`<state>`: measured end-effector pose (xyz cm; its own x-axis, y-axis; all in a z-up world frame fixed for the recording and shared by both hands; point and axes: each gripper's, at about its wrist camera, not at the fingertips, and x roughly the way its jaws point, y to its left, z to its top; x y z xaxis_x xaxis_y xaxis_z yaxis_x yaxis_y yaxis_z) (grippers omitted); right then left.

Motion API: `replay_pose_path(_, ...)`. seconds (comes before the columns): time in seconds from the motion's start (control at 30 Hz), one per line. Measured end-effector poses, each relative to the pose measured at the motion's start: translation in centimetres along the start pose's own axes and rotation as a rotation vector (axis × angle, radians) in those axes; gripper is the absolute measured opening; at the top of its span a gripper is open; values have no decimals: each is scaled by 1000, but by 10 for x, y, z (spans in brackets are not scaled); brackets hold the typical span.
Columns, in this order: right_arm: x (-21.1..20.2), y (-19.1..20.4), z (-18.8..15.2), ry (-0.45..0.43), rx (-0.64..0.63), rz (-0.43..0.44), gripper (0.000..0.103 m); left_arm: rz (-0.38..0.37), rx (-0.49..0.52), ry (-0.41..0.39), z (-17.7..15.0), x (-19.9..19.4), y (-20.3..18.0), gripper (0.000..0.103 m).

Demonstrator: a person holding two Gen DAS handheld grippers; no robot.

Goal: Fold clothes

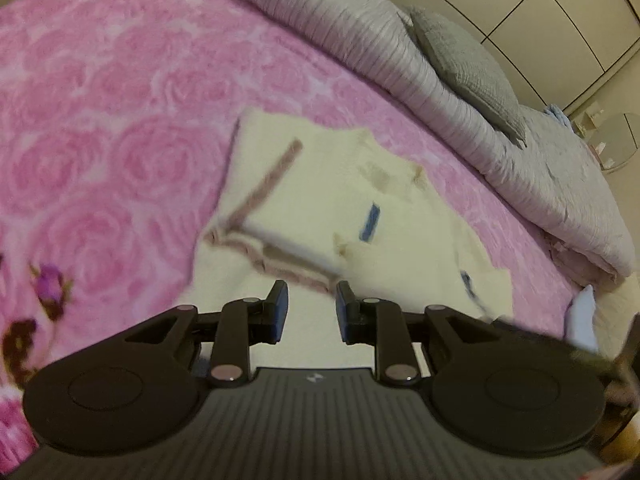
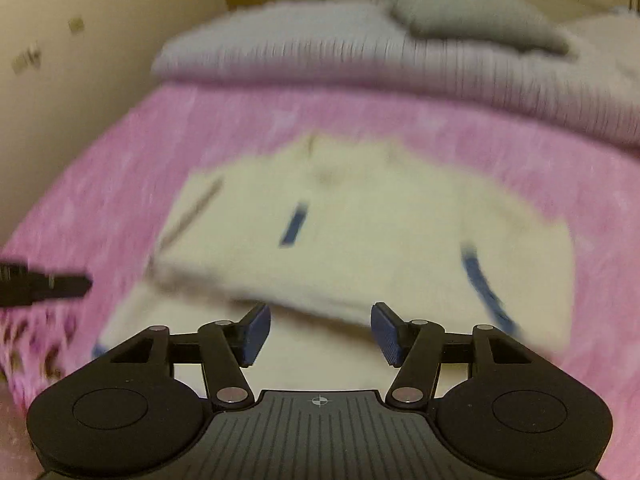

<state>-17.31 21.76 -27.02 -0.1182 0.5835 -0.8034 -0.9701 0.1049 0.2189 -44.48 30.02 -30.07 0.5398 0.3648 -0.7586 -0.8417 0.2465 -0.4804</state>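
Observation:
A cream garment [image 1: 320, 208] with a brownish-pink trim band and short blue stripes lies partly folded on the pink rose-patterned bedspread [image 1: 100, 120]. My left gripper [image 1: 311, 308] hovers over its near edge, jaws a little apart with nothing between the pads. In the blurred right wrist view the same garment [image 2: 360, 232] fills the middle. My right gripper [image 2: 320, 332] stands open above its near part, and no cloth is pinched. The dark tip of the left gripper [image 2: 44, 284] pokes in at the left edge of that view.
A rolled grey-lilac quilt [image 1: 360, 28] with a grey pillow [image 1: 468, 68] on it runs along the far side of the bed. Wardrobe doors [image 1: 540, 0] stand behind it. A beige wall [image 2: 80, 40] borders the bed on the left of the right wrist view.

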Motion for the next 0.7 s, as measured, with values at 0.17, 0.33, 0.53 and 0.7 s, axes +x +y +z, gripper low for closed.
replay_pose_path(0.17,0,-54,-48,136,212,-62,58,-87,-89,63,-14,35,-3,28)
replay_pose_path(0.33,-36,-115,-65,155,417,-127,58,-103,-173,44,-15,77,-13,30)
replay_pose_path(0.53,-63,-166,-78,138,518,-187,58,-41,-213,37,-12,122,-16,32)
replay_pose_path(0.7,-69,-192,-82,128,588,-196,58,-124,-267,70,-15,145,-12,4)
